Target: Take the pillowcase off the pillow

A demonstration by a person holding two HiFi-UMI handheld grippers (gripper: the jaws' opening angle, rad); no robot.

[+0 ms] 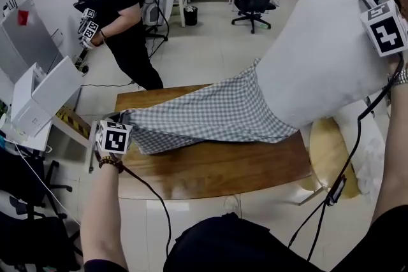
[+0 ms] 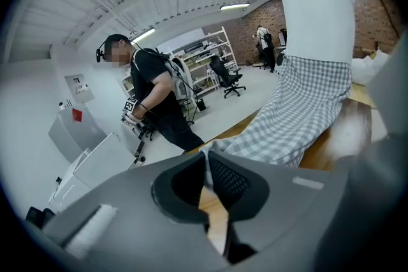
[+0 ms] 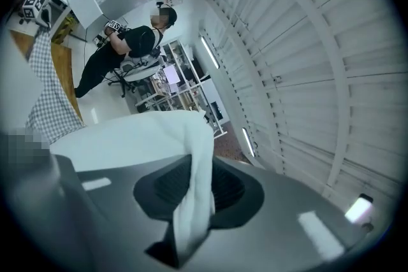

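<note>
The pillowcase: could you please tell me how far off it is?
Done: much of the white pillow is bare. In hand: right gripper shut on its corner, left gripper shut on the checked pillowcase edge. Left: the pillow's lower end is inside the case.

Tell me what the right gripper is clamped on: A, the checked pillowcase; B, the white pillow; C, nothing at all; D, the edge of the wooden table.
B: the right gripper view shows the right gripper with its jaws pinched on a fold of the white pillow, while the checked pillowcase is clamped by the left gripper.
</note>
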